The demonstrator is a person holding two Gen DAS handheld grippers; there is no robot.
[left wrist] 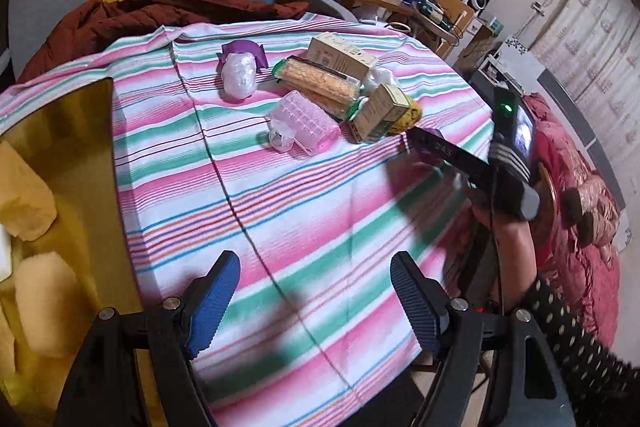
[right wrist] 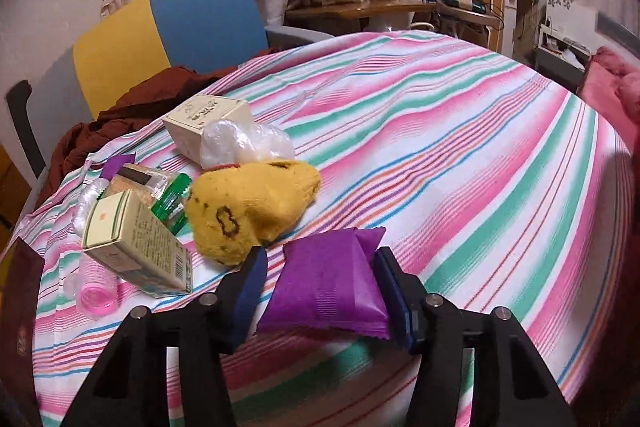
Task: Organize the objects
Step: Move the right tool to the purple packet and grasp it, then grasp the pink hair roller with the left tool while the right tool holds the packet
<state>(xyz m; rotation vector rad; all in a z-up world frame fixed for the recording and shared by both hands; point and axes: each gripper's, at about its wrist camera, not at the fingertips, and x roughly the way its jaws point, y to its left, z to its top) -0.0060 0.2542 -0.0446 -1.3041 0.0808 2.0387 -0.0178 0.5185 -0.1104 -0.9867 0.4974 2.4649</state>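
My right gripper (right wrist: pixel 322 257) is shut on a purple packet (right wrist: pixel 328 287), with a blue pad against each of its sides, just above the striped tablecloth (right wrist: pixel 440 147). The left wrist view shows this gripper (left wrist: pixel 420 145) at the table's right edge, with a bit of the purple packet (left wrist: pixel 434 135) showing. My left gripper (left wrist: pixel 314 267) hangs open over bare cloth (left wrist: pixel 280 207) with nothing between its fingers. Beyond lies a pile: two cream boxes (left wrist: pixel 340 53) (left wrist: pixel 378 113), a green-ended pack (left wrist: pixel 320 87), pink rollers (left wrist: pixel 304 123), a clear bag (left wrist: pixel 240 75) and a yellow knitted item (right wrist: pixel 248 207).
A yellow bin (left wrist: pixel 80 131) holding foam pieces (left wrist: pixel 44 307) stands at the left table edge. A chair with a yellow and blue back (right wrist: pixel 172 19) and brown clothing (left wrist: pixel 160 7) sits behind the table. A sleeve with dots (left wrist: pixel 580 339) is at the lower right.
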